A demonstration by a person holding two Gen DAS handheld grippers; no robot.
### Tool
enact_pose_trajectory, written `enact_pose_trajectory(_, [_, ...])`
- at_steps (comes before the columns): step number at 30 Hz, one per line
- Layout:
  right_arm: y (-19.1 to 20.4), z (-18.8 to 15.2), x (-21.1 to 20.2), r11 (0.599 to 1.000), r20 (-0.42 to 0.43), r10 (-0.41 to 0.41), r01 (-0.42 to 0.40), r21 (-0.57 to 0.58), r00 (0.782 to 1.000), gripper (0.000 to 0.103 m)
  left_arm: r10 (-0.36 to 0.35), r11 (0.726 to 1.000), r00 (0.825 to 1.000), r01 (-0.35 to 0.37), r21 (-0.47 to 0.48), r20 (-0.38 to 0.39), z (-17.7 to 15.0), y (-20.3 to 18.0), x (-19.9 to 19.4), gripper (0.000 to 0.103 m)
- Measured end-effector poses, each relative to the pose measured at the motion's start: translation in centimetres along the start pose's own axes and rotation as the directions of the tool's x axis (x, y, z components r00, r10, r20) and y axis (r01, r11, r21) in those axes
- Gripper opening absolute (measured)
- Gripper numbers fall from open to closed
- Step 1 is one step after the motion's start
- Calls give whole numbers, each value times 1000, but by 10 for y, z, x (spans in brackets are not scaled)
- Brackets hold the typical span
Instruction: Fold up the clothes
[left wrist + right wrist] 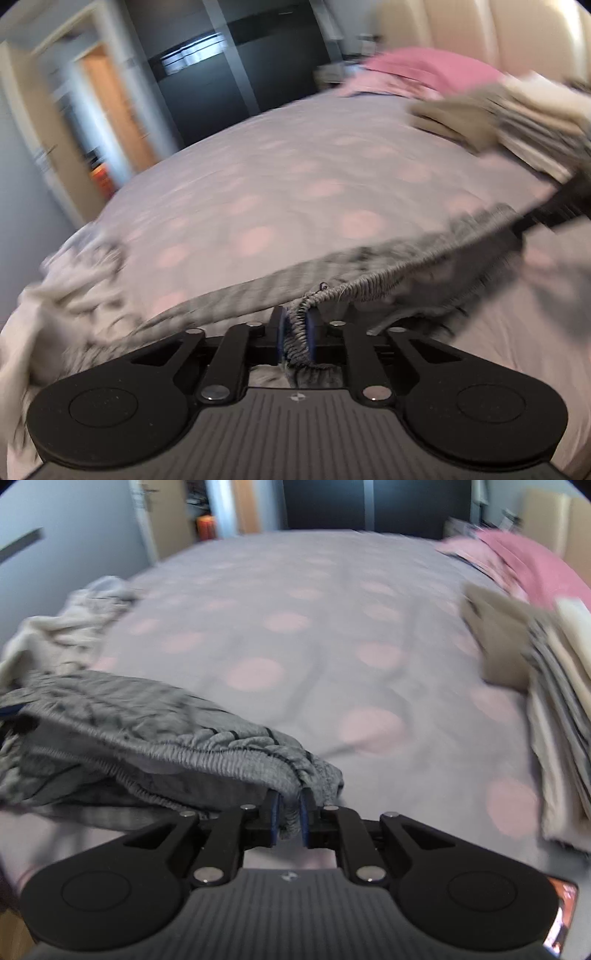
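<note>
A grey garment with a ribbed elastic waistband is stretched between both grippers above the bed. My left gripper is shut on one end of the waistband, the gathered band pinched between its blue pads. In the right wrist view the same grey garment hangs to the left, and my right gripper is shut on its other waistband corner. The right gripper's black body shows at the right edge of the left wrist view, at the far end of the taut band.
The bed has a lilac cover with pink dots. A stack of folded clothes lies on its right side beside a pink pillow. A heap of pale unfolded clothes sits at the left. Dark wardrobe and doorway stand beyond the bed.
</note>
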State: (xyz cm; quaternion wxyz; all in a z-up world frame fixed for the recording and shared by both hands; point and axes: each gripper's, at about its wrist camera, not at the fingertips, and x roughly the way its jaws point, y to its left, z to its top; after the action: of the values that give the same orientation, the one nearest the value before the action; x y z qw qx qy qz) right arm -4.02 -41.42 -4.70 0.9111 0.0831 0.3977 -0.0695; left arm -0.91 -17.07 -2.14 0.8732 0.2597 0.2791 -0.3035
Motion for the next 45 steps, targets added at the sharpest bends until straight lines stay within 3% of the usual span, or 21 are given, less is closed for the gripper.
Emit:
enact_pose_trajectory(2, [14,-2,-1,997,-6,-11,10,-70,1000,11,-2,999,999,0,-34,-45,-5,8,-3,7])
enact_pose_trajectory(6, [29,-9,7,980,-50,-72,62,-188,996,8,5,999,988,2,50,-151,-23,-3,12,6])
enact_pose_trajectory(10, [31,-18,22,975,-84,-61,41,-219,995,8,43,993,974,-17,120,-222,-41,-10,38,5])
enact_pose_trajectory(14, [39,-23,31,968,-83,-77,54,-246,994,11,6,997,969,12,70,-248,-49,-3,43,5])
enact_pose_trajectory(17, [35,-25,29,980,-101,-85,65,-187,991,38,-22,999,972,28,23,-234,-50,2,37,5])
enact_pose_trajectory(21, [20,-30,25,997,-132,-72,66,-51,989,39,-61,997,970,50,-55,-235,-49,9,34,5])
enact_pose_trajectory(25, [4,-37,31,995,-152,-35,49,90,988,39,-67,996,970,52,-69,-234,-48,10,35,5])
enact_pose_trajectory(31, [16,-37,40,993,-114,4,10,121,993,39,-74,995,970,57,-82,-232,-45,11,36,5])
enact_pose_trajectory(32, [17,-38,43,991,-113,-12,26,128,993,38,-74,995,970,56,-82,-232,-45,11,35,5])
enact_pose_trajectory(35, [19,-39,44,989,-108,-54,68,134,993,8,-76,995,971,58,-86,-226,-45,11,32,5])
enact_pose_trajectory(40, [17,-30,19,991,-152,-79,94,96,985,5,-101,994,971,87,-70,-217,-41,7,15,6])
enact_pose_trajectory(45, [16,-40,15,985,-246,-170,170,-22,954,4,-161,986,941,165,-10,-298,-48,-17,6,6])
